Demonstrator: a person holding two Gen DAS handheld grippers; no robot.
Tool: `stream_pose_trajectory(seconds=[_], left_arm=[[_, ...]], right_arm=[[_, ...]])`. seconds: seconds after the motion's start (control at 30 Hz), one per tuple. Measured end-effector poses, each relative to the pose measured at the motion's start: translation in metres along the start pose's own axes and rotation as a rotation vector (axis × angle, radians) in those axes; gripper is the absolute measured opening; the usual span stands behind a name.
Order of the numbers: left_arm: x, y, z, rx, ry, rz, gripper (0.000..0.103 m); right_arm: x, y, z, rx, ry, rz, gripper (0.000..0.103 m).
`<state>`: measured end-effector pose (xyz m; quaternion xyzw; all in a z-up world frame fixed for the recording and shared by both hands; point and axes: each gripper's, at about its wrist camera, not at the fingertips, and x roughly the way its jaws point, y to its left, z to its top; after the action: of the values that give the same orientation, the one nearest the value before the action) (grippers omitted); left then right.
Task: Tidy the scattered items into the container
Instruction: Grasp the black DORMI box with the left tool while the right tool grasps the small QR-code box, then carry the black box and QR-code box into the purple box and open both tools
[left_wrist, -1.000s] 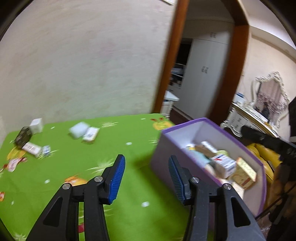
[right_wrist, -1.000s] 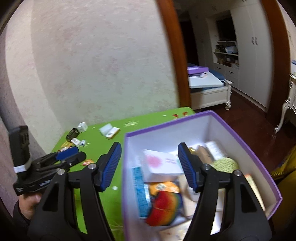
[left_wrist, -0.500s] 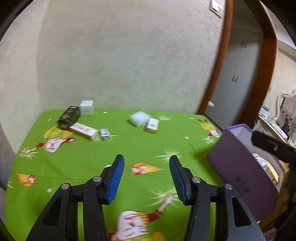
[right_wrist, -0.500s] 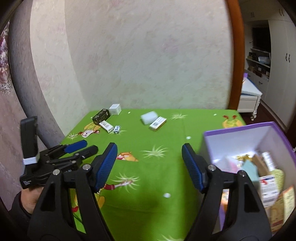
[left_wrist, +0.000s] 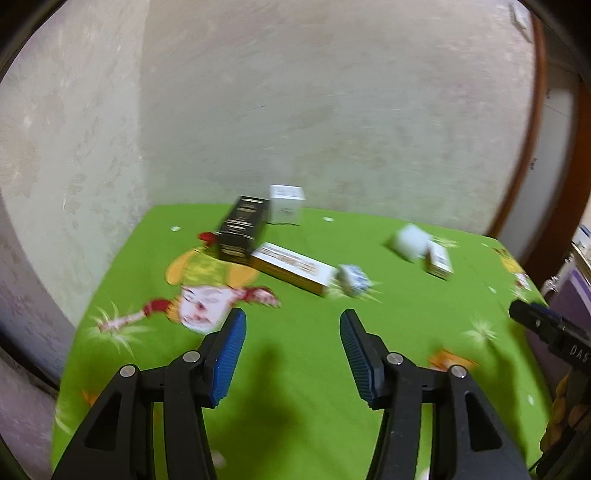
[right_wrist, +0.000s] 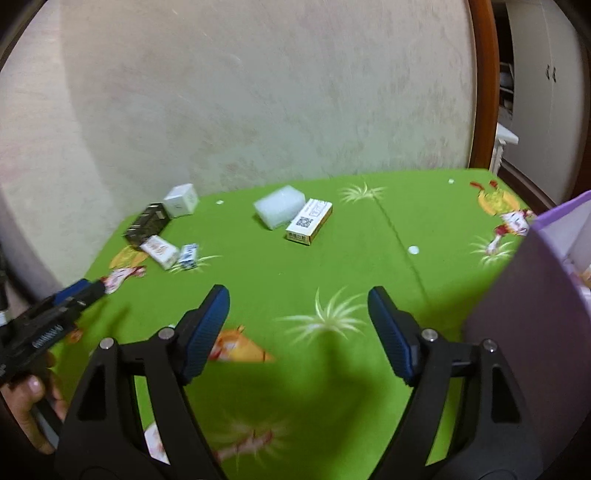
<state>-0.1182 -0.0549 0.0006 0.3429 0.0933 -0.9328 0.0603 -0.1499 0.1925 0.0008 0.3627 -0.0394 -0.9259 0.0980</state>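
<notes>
Bare green tablecloth (right_wrist: 332, 266) lies open across the near and middle table. At far left a black box (left_wrist: 242, 229), long carton (left_wrist: 291, 269) and white cube (left_wrist: 286, 208) crowd together; the purple container (right_wrist: 535, 295) blocks the right

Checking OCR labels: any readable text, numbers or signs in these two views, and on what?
"DAS", cut off at the frame edge: on the body of the right claw as seen in the left view.
White print on the left claw: too blurred to read.
QR code on the yellow-edged box: no words legible.
Black box, long white box, small blue-patterned box: print too blurred.
</notes>
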Motion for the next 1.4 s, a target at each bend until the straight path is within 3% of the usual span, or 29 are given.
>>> stream_pose_trajectory(seconds=[0.13,0.37,0.63,0.67,0.7,0.73,0.83,1.1,1.4], left_arm=[[0.031,0.021,0.024,0.006,0.016,0.033,0.056],[0.074,0.034,0.059,0.036,0.064,0.019,0.063],[0.118,0.034,0.076,0.048,0.130,0.020,0.063],[0.122,0.036,0.077,0.043,0.142,0.021,0.062],[0.126,0.037,0.077,0.039,0.152,0.022,0.055],[0.129,0.038,0.077,0.036,0.157,0.020,0.041],[0.128,0.038,0.077,0.032,0.155,0.010,0.040],[0.093,0.027,0.073,0.034,0.092,0.008,0.040],[0.040,0.002,0.050,-0.008,0.047,-0.032,0.040]], right_arm=[[0.037,-0.001,0.016,0.052,0.027,-0.035,0.079],[0.086,0.004,0.046,0.067,0.039,-0.086,0.079],[0.127,0.002,0.064,0.079,0.092,-0.148,0.079],[0.131,0.003,0.064,0.067,0.100,-0.168,0.079],[0.137,0.004,0.064,0.057,0.115,-0.185,0.079],[0.142,0.003,0.063,0.056,0.132,-0.184,0.078],[0.142,-0.002,0.063,0.064,0.128,-0.164,0.036],[0.126,-0.001,0.050,0.047,0.112,-0.094,0.035],[0.068,0.001,0.037,0.056,0.055,-0.010,0.035]])
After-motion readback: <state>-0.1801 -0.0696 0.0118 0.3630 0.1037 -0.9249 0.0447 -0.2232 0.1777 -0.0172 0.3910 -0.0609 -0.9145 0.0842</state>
